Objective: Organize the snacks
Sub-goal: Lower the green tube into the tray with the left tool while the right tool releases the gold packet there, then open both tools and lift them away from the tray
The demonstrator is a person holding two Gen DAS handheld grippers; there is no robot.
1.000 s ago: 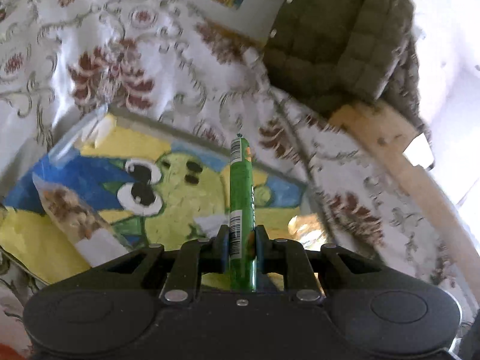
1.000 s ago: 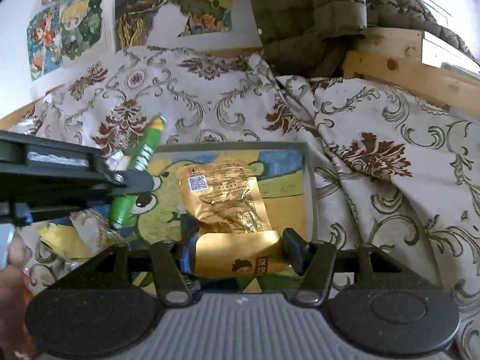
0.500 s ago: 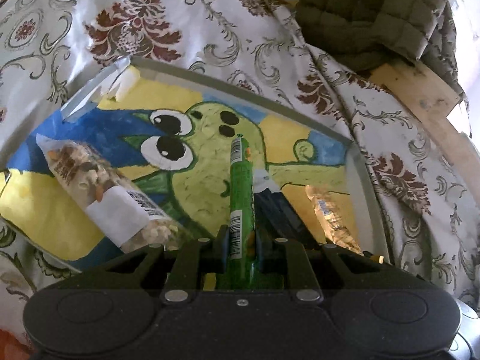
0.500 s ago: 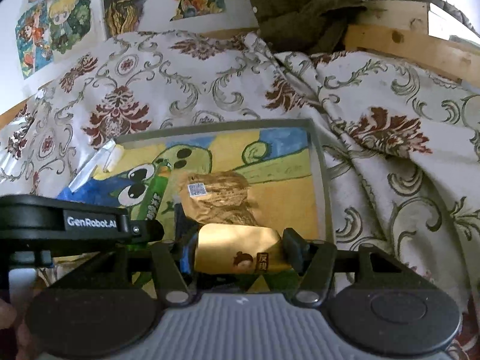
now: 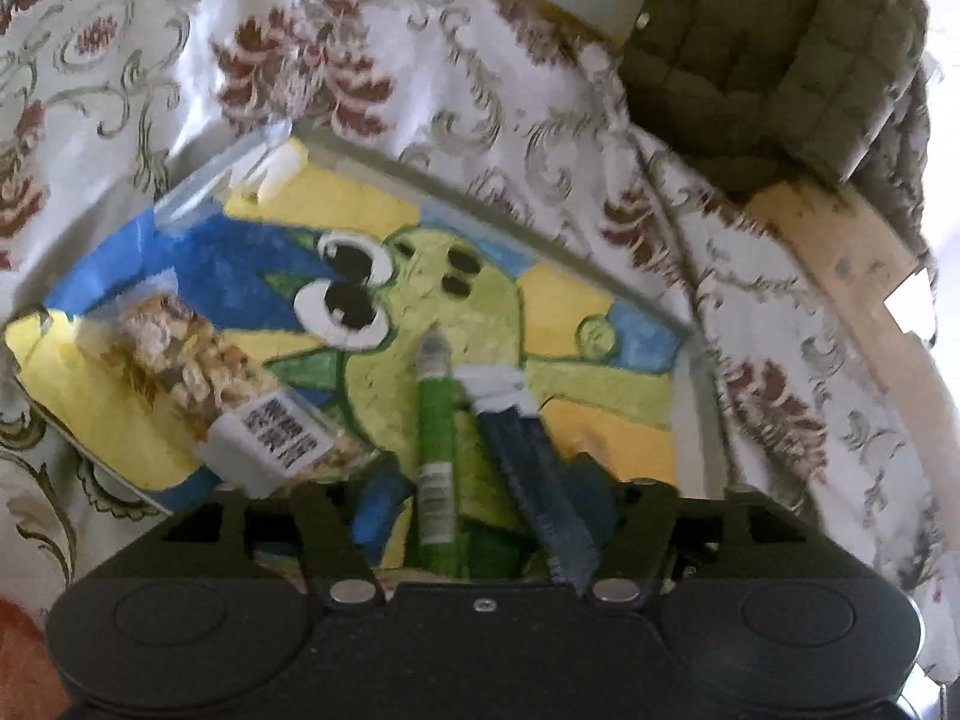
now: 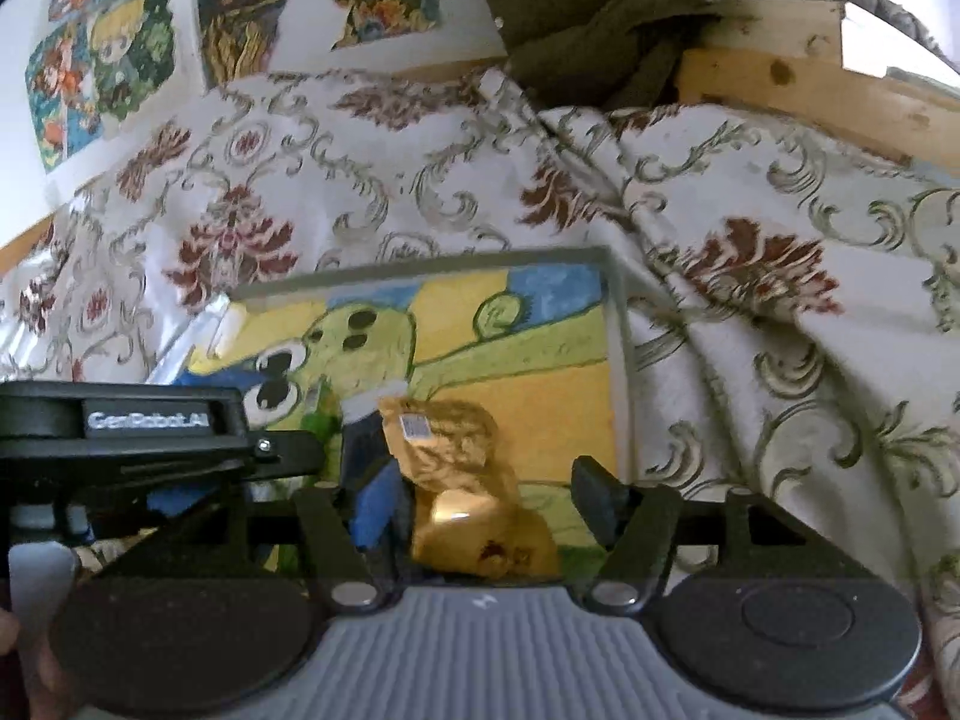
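Observation:
A painted board (image 5: 564,312) with a green cartoon creature lies on the patterned cloth. My left gripper (image 5: 480,498) is open, its jaws spread wide; a green snack stick (image 5: 435,438) lies on the board between them, free of the pads. A clear pack of nuts (image 5: 198,378) lies at the board's left. My right gripper (image 6: 486,498) is open around a gold snack pouch (image 6: 474,486) that rests on the board (image 6: 540,384). The left gripper's body (image 6: 144,432) shows at the left of the right wrist view.
A floral cloth (image 6: 750,252) covers the surface around the board. A dark quilted jacket (image 5: 774,48) lies at the back right by a wooden frame (image 6: 810,84). Cartoon pictures (image 6: 108,60) hang on the wall behind.
Both grippers moved down over the board and opened. The left let go of the green stick, the right let go of the gold pouch; both snacks now lie on the board.

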